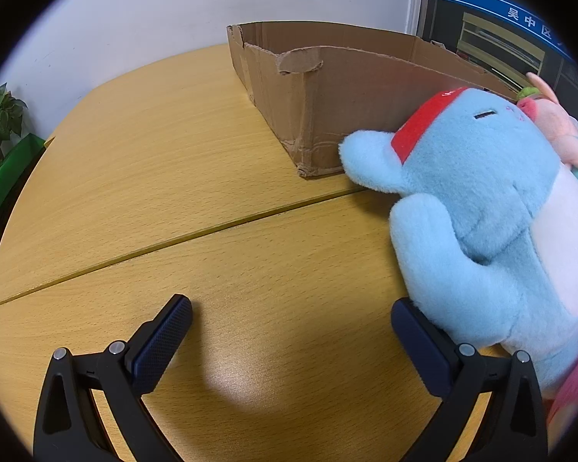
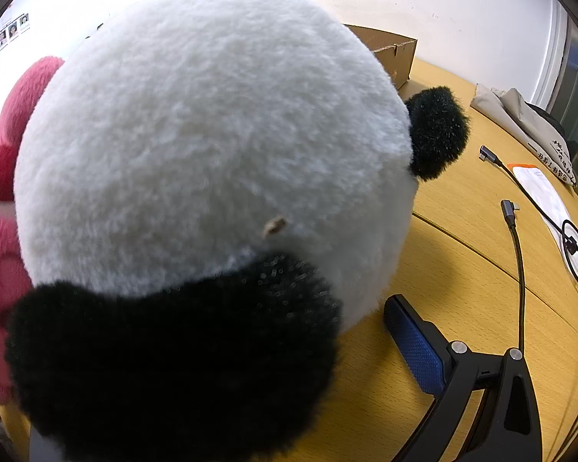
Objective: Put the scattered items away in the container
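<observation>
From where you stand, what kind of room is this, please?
Probably an office or meeting room, not a home. The wooden table is made of joined sections, a blue sign with Chinese characters hangs beside it, small portrait photos are pinned on the wall, and charging cables lie about.

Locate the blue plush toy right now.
In the left wrist view the blue plush toy lies on the table at the right, its head against the cardboard box, just beside the open left gripper.
</observation>
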`<act>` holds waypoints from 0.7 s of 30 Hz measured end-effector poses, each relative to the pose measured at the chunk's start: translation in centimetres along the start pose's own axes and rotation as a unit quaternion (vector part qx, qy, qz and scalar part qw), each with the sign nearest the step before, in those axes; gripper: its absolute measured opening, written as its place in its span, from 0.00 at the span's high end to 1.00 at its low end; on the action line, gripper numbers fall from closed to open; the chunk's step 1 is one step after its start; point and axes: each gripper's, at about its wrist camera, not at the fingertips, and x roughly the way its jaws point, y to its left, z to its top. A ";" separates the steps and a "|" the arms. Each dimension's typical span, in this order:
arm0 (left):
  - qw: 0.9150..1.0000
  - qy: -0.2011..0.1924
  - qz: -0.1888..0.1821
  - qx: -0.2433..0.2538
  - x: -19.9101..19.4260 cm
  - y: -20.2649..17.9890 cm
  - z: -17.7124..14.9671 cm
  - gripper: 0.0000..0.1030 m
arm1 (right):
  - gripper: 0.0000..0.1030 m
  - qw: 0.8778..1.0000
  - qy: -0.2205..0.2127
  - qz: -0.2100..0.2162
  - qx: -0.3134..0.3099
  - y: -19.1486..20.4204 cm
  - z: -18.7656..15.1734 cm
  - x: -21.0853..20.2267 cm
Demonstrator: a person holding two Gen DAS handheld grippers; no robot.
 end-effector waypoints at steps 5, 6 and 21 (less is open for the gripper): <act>1.000 0.000 0.003 -0.003 0.2 -0.2 0.3 0.00 | 0.00 1.000 0.000 0.000 0.000 0.0 0.0 0.0; 1.000 0.000 0.002 -0.003 0.3 -0.2 0.3 0.00 | 0.00 1.000 0.000 0.000 0.000 0.0 0.0 0.1; 0.995 -0.011 0.029 -0.096 -1.5 0.6 -0.5 0.01 | 0.00 1.000 0.000 0.000 0.000 -0.1 0.0 0.1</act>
